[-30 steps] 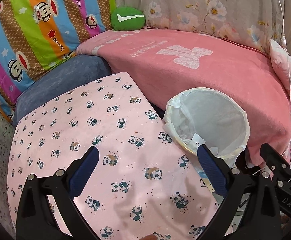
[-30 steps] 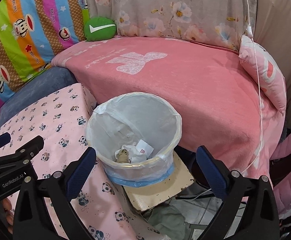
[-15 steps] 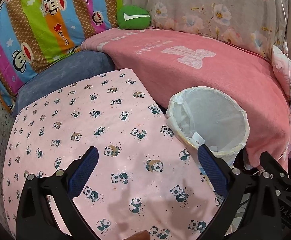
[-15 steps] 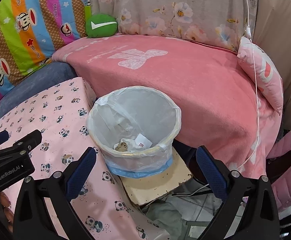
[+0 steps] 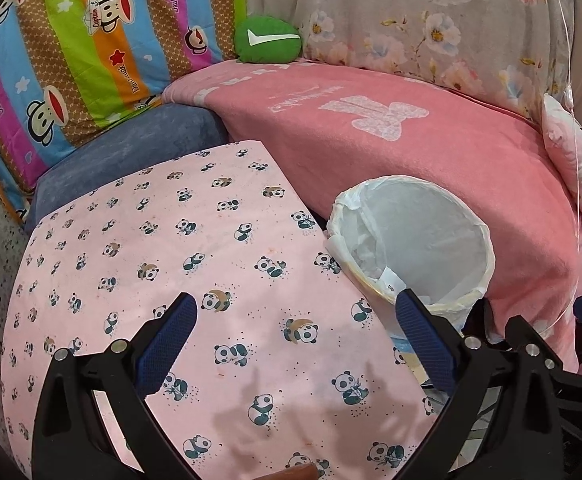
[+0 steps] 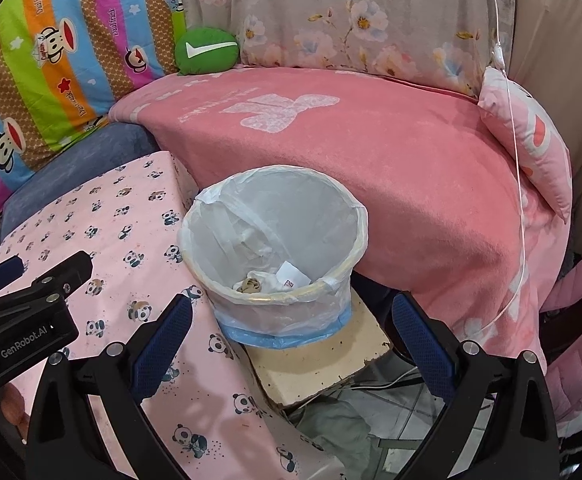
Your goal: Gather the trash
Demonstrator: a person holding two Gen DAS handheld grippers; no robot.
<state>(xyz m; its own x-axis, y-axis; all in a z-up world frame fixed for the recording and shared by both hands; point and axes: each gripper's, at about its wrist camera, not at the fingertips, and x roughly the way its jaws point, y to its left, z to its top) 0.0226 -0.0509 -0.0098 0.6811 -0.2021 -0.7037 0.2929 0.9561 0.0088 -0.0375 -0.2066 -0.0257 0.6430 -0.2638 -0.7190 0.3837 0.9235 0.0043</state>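
Largest in both views, a pink blanket (image 6: pixel 411 152) spread over a sofa or bed, with a striped monkey-print pillow (image 5: pixel 71 60), a floral cushion (image 6: pixel 351 12) and a small green cushion (image 6: pixel 206 51) propped along the back. In front, a counter (image 5: pixel 171 280) covered with pink panda-print cloth, no loose trash visible on it. Just beside its right edge, a bin (image 6: pixel 275 260) lined with a white plastic bag, standing on a low cream board (image 6: pixel 319 360), probably put there to be within easy reach from the counter. Inside the bin, at the bottom: crumpled white paper (image 6: pixel 291 276) and a small brownish scrap (image 6: pixel 249 285), so the trash seems already collected. Left gripper (image 5: pixel 295 340) above the counter cloth, fingers spread wide, nothing between them. Right gripper (image 6: pixel 291 340) above and in front of the bin, fingers also wide apart and empty, likely after a drop. At the bottom edge of the left view, a small reddish thing, too cut off to identify.
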